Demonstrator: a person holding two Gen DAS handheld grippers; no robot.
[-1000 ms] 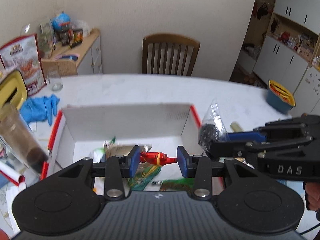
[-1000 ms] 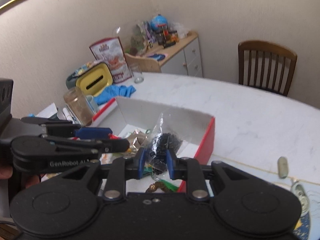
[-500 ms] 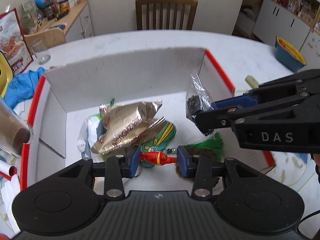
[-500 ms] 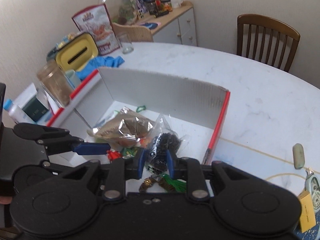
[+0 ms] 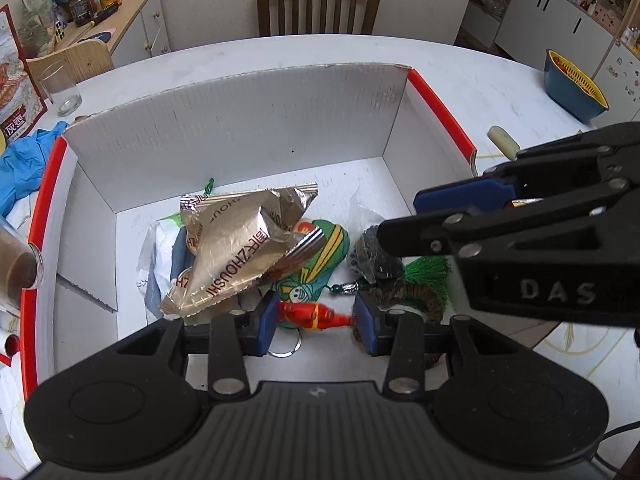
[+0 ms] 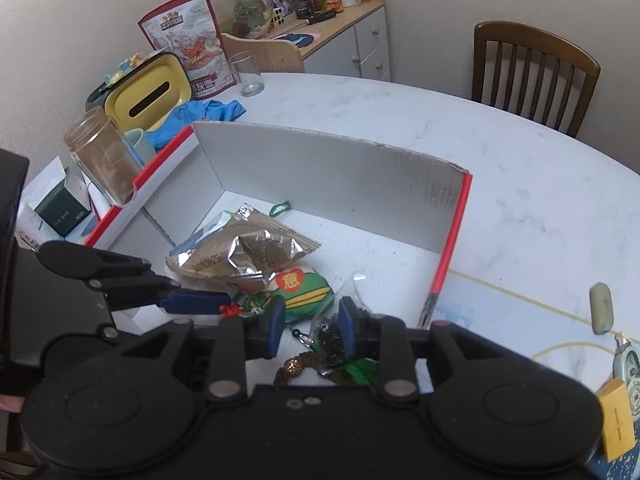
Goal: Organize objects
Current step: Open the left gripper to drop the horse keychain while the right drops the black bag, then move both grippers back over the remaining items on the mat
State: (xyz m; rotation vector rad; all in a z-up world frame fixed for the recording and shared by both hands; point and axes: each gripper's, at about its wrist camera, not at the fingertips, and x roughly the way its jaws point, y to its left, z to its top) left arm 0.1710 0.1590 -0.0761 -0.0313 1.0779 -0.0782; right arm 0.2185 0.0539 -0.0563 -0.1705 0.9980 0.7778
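Observation:
A white cardboard box with red edges [image 5: 248, 120] sits on the table; it also shows in the right wrist view [image 6: 320, 168]. My left gripper [image 5: 316, 320] is shut on a small red figure [image 5: 308, 314] low inside the box. My right gripper [image 6: 312, 328] has widened; the clear bag of dark bits [image 6: 332, 332] lies on the box floor between its pads, and also shows in the left wrist view [image 5: 372, 256]. A gold foil packet [image 5: 240, 248], a green pouch [image 5: 320, 256] and a green tassel with brown beads [image 5: 424, 272] lie in the box.
A brown jar [image 6: 100, 160], a yellow container [image 6: 148, 96], a blue cloth [image 6: 200, 114] and a glass [image 6: 250, 74] stand left of the box. A pale oblong [image 6: 602, 308] lies on the table at right. A chair [image 5: 316, 0] stands behind the table.
Both grippers have dropped into the box. The right gripper's jaws have widened and the bag of dark bits now rests on the box floor. The left still holds the red figure.

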